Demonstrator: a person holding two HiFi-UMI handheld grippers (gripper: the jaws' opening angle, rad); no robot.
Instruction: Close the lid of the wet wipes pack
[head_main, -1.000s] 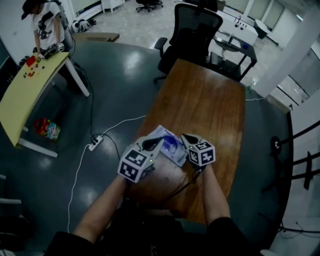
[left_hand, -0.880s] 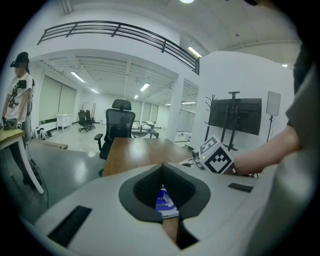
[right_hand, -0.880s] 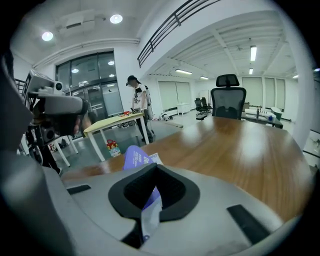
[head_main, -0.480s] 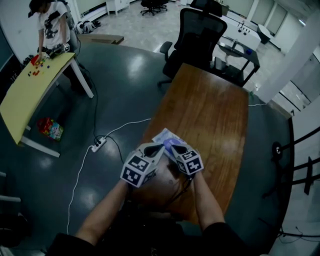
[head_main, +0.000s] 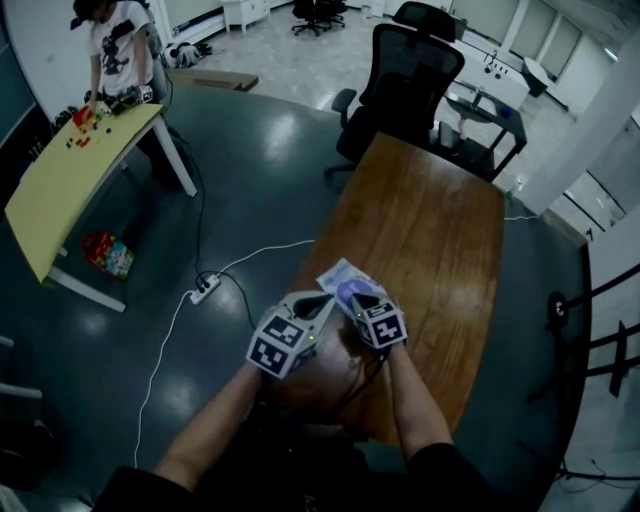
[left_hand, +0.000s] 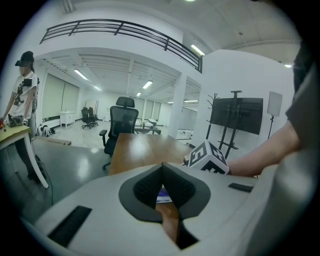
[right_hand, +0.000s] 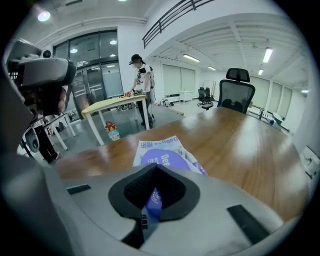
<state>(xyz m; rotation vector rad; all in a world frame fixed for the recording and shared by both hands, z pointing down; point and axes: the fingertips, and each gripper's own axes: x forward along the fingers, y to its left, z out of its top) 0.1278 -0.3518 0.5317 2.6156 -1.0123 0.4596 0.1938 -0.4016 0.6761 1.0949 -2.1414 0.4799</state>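
Note:
The wet wipes pack (head_main: 345, 284) is white with a purple label and lies flat near the front left edge of the wooden table (head_main: 440, 230). Both grippers stand over its near end. My left gripper (head_main: 322, 302) is at the pack's left side, jaws shut, tips touching. In the left gripper view (left_hand: 162, 166) a sliver of the pack (left_hand: 163, 196) shows below the tips. My right gripper (head_main: 359, 300) is shut too and sits over the purple label. In the right gripper view (right_hand: 156, 167) the pack (right_hand: 160, 150) lies just ahead and under the tips. The lid itself is hidden.
A black office chair (head_main: 418, 62) stands at the table's far end. On the floor to the left lie a power strip (head_main: 204, 289) with a cable and a colourful bag (head_main: 108, 254). A person (head_main: 117, 45) stands at a yellow table (head_main: 70, 170).
My right gripper has moved left, from beside the pack to over its purple label, close to the left gripper. The left gripper has stayed at the pack's left side.

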